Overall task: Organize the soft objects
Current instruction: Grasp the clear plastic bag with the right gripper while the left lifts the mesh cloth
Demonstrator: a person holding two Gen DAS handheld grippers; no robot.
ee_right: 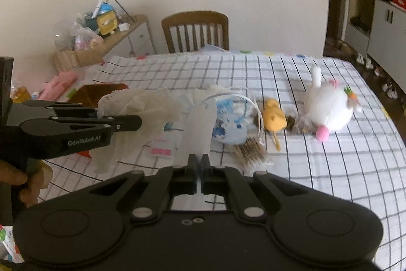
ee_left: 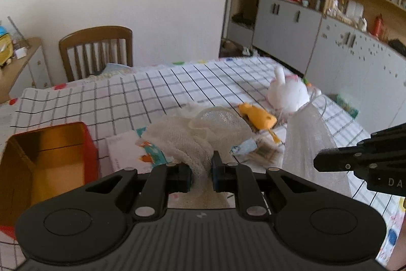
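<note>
I see my left gripper [ee_left: 201,175] with its jaws drawn narrow and clamped on a cream mesh cloth [ee_left: 182,139]; the cloth bunches up out of the jaws and hangs clear of the worktop [ee_left: 121,93], which is covered in a white grid-pattern sheet. In the right wrist view the same cloth [ee_right: 142,106] drapes from the left gripper [ee_right: 137,122], and part of the hand [ee_right: 22,182] holding it shows at the left edge.

My right gripper [ee_right: 199,161] has its jaws pressed together on a strip of translucent white fabric [ee_right: 199,126], which rises from the jaws and blocks part of the pile behind. In the left wrist view that fabric [ee_left: 307,133] stands beside the right gripper [ee_left: 319,163].

On the worktop near the middle lie a yellow soft toy [ee_left: 257,117] and a white plush rabbit [ee_right: 330,106], close together but apart. An open red box [ee_left: 45,159] sits at the worktop's left side. A wooden chair [ee_right: 195,29] stands at the far edge.
</note>
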